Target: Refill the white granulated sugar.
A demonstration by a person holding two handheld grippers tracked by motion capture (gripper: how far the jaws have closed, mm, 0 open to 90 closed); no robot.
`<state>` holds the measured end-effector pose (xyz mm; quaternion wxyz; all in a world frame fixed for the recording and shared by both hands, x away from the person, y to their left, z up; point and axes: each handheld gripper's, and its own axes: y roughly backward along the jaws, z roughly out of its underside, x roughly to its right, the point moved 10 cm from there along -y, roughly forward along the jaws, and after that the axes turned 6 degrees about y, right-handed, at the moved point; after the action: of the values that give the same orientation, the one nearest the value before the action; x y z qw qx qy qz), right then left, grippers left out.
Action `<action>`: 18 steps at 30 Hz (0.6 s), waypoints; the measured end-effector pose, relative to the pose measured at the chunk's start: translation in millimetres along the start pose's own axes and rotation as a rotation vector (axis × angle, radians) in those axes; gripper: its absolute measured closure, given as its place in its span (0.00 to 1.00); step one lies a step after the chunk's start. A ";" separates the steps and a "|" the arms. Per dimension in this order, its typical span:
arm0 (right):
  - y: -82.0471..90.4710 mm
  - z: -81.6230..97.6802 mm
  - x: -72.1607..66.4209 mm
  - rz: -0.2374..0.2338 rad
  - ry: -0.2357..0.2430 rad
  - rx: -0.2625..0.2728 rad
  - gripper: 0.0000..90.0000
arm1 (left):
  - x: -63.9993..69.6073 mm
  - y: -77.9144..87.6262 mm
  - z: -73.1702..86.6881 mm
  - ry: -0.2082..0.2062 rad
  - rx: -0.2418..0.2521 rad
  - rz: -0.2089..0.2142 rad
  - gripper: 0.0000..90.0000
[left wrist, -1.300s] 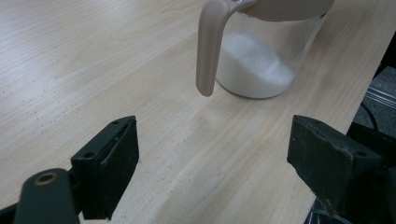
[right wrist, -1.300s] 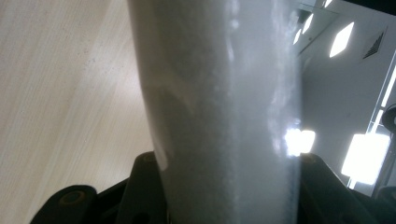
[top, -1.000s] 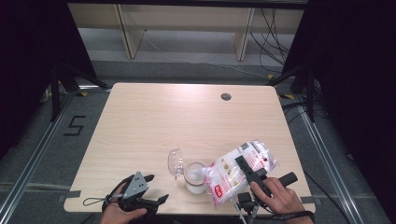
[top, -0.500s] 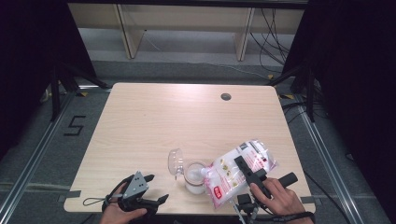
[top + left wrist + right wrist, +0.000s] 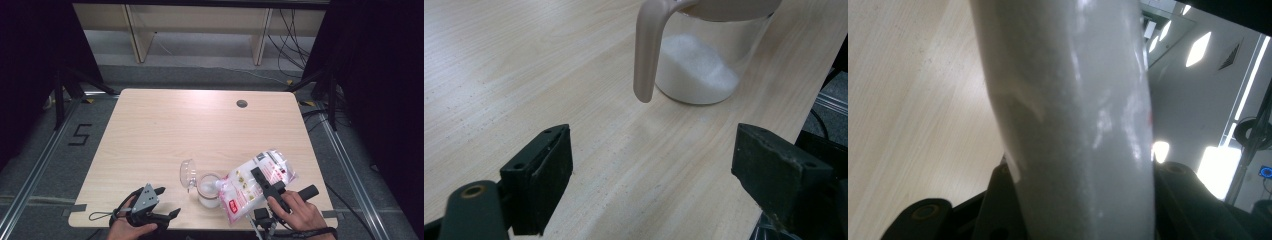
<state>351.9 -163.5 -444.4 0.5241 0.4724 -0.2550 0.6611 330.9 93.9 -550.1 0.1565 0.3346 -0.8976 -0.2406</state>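
Right gripper (image 5: 261,180) clamps a plastic bag (image 5: 252,182) of white granules, jaws pressed on both sides of it. Bag is tilted, its lower corner over the mouth of a clear jar (image 5: 208,189) near the table's (image 5: 200,130) near edge, right of centre. Jar holds a layer of white granules; its hinged lid (image 5: 188,173) stands open on the left. Left gripper (image 5: 161,202) rests at the near-left edge, jaws wide apart, nothing between them, pointing at the jar.
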 end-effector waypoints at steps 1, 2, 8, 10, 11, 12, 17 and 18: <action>-0.6 -1.1 0.4 -0.002 0.007 0.005 0.72 | 0.0 0.0 0.0 0.000 0.000 -0.001 0.18; -0.6 -1.3 0.1 -0.004 0.002 0.006 0.72 | 0.0 0.0 0.0 0.001 0.001 -0.001 0.18; -1.1 -2.8 1.1 -0.001 0.013 0.017 0.72 | 0.6 -0.3 -0.3 0.004 0.004 0.007 0.18; -1.0 -2.4 1.0 -0.002 0.002 0.018 0.72 | 0.5 -0.1 -0.2 0.004 0.002 0.007 0.18; -1.1 -2.4 1.8 -0.002 0.001 0.023 0.72 | 0.0 0.5 0.3 -0.004 -0.005 0.007 0.18; -0.6 -1.6 0.7 -0.006 -0.013 0.019 0.72 | 0.0 0.6 0.7 -0.004 -0.008 0.006 0.18; -0.7 -1.3 -0.1 -0.007 -0.022 0.020 0.72 | 1.2 -0.8 -0.3 0.008 0.007 0.008 0.18; -0.7 -1.4 -0.1 -0.007 -0.024 0.022 0.72 | 1.4 -0.3 0.2 0.008 -0.001 0.013 0.18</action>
<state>352.1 -162.2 -445.2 0.5182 0.4867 -0.2524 0.6564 329.9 92.7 -550.3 0.1616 0.3297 -0.8990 -0.2385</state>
